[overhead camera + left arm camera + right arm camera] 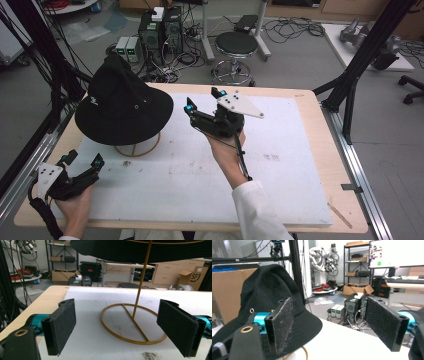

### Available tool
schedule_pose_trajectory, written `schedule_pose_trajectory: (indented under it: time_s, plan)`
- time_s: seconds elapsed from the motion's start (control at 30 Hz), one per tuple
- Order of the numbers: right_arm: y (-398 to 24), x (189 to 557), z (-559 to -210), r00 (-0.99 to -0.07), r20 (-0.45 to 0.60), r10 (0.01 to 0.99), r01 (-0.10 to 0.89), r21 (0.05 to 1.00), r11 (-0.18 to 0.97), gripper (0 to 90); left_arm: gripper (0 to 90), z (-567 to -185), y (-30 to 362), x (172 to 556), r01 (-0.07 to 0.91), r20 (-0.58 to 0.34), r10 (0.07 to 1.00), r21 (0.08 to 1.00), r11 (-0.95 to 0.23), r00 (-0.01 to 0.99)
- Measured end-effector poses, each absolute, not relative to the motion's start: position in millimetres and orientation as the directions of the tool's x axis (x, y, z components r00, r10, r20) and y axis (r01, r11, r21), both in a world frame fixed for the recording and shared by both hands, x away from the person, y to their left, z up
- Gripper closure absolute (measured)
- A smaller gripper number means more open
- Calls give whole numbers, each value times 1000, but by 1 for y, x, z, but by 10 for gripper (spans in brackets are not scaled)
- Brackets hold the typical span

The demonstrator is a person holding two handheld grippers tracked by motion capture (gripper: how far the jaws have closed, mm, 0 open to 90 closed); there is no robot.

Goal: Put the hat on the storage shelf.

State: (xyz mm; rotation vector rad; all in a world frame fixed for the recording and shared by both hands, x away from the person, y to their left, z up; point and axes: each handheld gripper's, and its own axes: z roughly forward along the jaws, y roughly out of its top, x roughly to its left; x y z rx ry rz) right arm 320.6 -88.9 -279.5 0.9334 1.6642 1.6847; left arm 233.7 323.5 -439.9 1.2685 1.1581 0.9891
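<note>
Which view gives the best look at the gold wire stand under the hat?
The left gripper view: the stand's ring base, crossbar and upright rod sit in plain sight between the open left tool's jaws. The high view shows part of the ring under the black hat. The right gripper view catches a sliver below the brim.

Each hand-held gripper (206,101) is black with teal joints, felt-like pads (283,323), a grey triangular plate (241,104) and a cable. One white sleeve (257,210).
</note>
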Motion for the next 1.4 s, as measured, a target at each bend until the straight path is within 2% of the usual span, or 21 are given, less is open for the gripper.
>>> schedule_pose_trajectory:
  time_s: [0.17, 0.53, 0.9, 1.4]
  plan:
    - [-109, 314, -286, -567, 113, 816, 89, 993, -76, 218, 160, -440, 323, 234, 66, -88, 981, 995, 78, 171]
    - [-140, 303, -314, -514, 115, 850, 108, 992, -69, 202, 159, -440, 320, 234, 68, -88, 981, 995, 77, 175]
    - [-164, 297, -346, -469, 129, 874, 129, 989, -77, 149, 159, -440, 318, 234, 67, -87, 980, 995, 76, 179]
    - [-204, 284, -387, -337, 106, 936, 146, 987, -59, 110, 160, -440, 320, 235, 70, -101, 979, 994, 90, 177]
